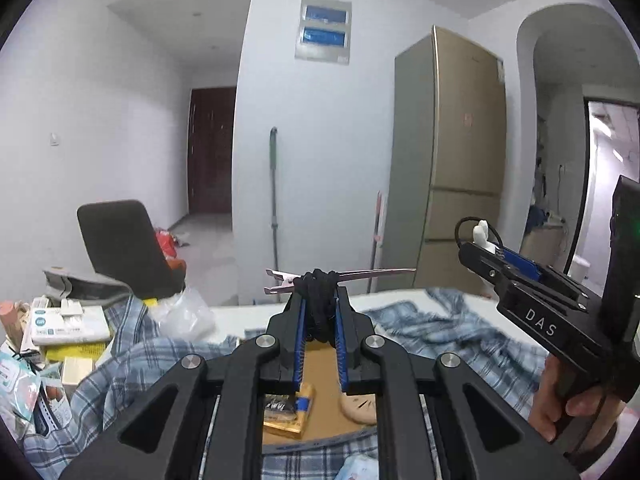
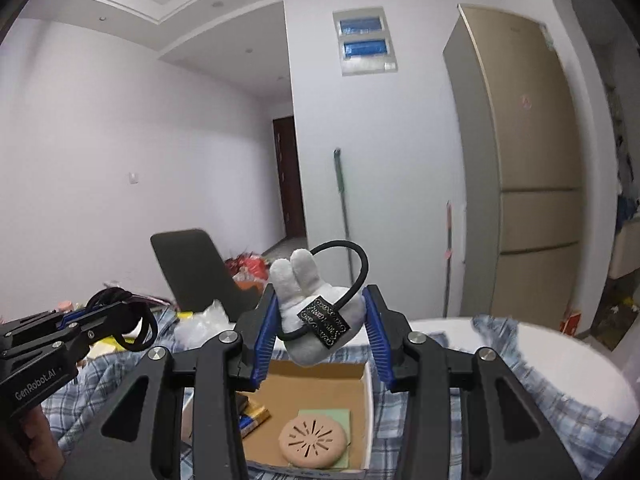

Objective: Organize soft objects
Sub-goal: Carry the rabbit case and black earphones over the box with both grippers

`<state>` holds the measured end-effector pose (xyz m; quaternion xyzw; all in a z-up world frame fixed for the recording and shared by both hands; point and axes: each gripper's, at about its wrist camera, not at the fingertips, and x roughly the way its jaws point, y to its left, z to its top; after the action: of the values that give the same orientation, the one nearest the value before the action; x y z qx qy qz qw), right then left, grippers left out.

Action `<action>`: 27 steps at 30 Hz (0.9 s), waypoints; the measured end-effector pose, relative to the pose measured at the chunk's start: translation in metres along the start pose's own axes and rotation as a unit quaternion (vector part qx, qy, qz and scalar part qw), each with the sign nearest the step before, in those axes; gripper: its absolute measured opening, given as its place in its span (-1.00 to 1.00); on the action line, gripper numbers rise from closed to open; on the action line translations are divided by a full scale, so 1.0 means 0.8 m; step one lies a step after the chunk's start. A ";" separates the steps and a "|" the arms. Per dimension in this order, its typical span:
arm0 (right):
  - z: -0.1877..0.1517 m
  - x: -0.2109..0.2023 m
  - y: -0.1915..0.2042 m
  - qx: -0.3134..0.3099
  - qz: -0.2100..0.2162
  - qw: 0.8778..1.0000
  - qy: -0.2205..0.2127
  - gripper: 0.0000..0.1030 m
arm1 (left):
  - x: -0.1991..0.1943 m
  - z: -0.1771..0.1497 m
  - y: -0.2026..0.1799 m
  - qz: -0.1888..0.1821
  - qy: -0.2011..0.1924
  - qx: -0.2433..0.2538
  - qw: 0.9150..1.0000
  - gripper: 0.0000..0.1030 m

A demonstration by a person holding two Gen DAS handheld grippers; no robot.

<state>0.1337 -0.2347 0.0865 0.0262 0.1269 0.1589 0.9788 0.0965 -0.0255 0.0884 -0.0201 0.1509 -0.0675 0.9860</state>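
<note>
The right tool point(image 2: 320, 332) clamps the plush rabbit hair tie point(image 2: 308, 320) above the cardboard box point(image 2: 316, 384); the left tool point(image 1: 320, 312) grips black hair ties point(image 1: 319, 300). Each should lower well inside the box before releasing.

White table point(image 2: 560, 364): plaid cloth point(image 2: 472, 396), open cardboard box point(image 2: 320, 392) on top.

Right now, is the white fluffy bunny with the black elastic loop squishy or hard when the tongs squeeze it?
Probably squishy: the white plush bunny bulges between the right tongs' blue pads. It looks light, hanging there without sagging. Its black elastic loop arches up, so it is likely springy.
</note>
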 end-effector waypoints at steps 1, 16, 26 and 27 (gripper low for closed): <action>-0.008 0.008 -0.001 0.003 -0.003 1.000 0.012 -0.21 | 0.007 -0.006 0.001 0.005 0.005 0.003 1.000 -0.75; -0.103 0.095 -0.003 -0.009 0.027 0.984 0.178 -0.20 | 0.115 -0.095 0.024 0.016 0.115 0.002 0.993 -0.75; -0.129 0.118 -0.001 -0.021 0.039 0.972 0.229 -0.18 | 0.139 -0.117 0.028 -0.022 0.161 -0.015 0.987 -0.75; -0.130 0.119 0.000 -0.023 0.039 0.972 0.231 -0.18 | 0.139 -0.117 0.028 -0.023 0.161 -0.015 0.987 -0.75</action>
<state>0.1941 -0.2034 -0.0370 -0.0293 0.3449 0.2017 0.9162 0.1766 -0.0209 -0.0349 -0.0271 0.3084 -0.0904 0.9466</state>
